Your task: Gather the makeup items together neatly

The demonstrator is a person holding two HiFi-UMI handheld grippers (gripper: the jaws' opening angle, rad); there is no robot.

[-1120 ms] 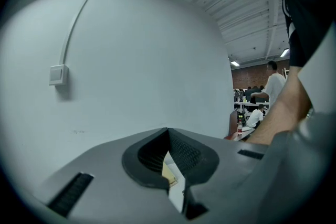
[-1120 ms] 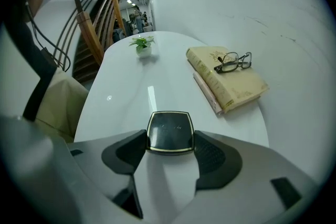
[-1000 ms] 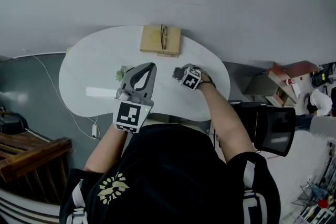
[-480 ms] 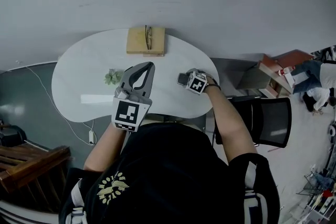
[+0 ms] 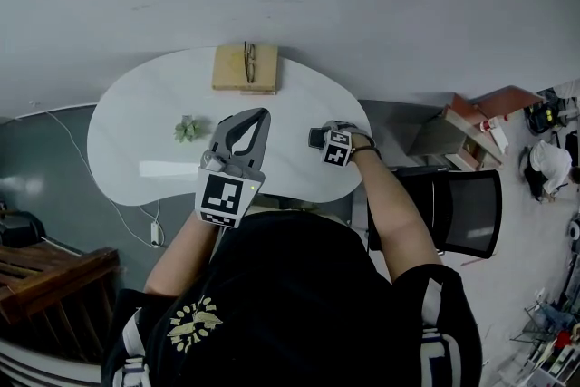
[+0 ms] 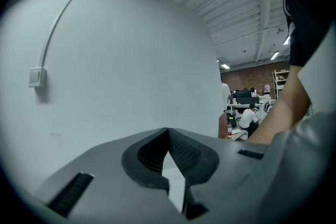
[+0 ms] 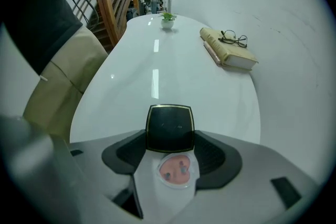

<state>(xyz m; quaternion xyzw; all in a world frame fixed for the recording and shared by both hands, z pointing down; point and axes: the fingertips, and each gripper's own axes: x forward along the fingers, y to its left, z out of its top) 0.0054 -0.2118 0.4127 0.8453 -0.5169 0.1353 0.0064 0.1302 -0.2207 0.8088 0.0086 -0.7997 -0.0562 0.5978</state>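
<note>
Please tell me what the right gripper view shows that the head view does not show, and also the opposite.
Only the right gripper view shows the grasp itself: the right hand-held gripper is closed on a black compact with a gold rim. Only the head view shows the left hand-held gripper, the person's black shirt and a black chair on the person's right. Both views show the white table, the book with glasses lying on it, and the small plant.
</note>
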